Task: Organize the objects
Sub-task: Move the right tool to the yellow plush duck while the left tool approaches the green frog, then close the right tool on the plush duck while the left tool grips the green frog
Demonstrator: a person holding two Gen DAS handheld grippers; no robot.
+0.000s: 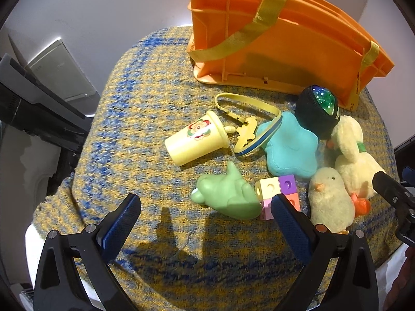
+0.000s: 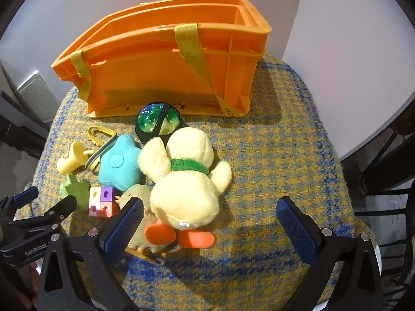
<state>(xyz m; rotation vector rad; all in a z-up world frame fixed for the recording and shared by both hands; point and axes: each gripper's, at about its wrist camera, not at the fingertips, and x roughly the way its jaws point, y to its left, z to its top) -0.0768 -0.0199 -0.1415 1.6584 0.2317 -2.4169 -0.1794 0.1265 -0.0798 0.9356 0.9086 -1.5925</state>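
Note:
An orange crate (image 1: 280,44) (image 2: 166,72) with yellow straps stands at the back of the cloth-covered table. In front of it lie a yellow cup (image 1: 195,138) (image 2: 70,156), a teal star cushion (image 1: 290,147) (image 2: 120,165), a green rubber toy (image 1: 228,194) (image 2: 74,188), pastel cubes (image 1: 278,189) (image 2: 101,200), a dark ball with a green sparkly face (image 1: 316,111) (image 2: 158,121), a big plush duck (image 1: 355,160) (image 2: 186,181) and a small chick (image 1: 330,199) (image 2: 141,194). My left gripper (image 1: 207,207) is open, just short of the green toy. My right gripper (image 2: 210,210) is open around the big duck's lower body.
A yellow strap with a clip (image 1: 246,119) (image 2: 99,140) lies between the cup and the star. The blue and yellow cloth (image 1: 145,103) (image 2: 285,142) covers a round table with bare stretches left and right. A white wall stands behind the crate.

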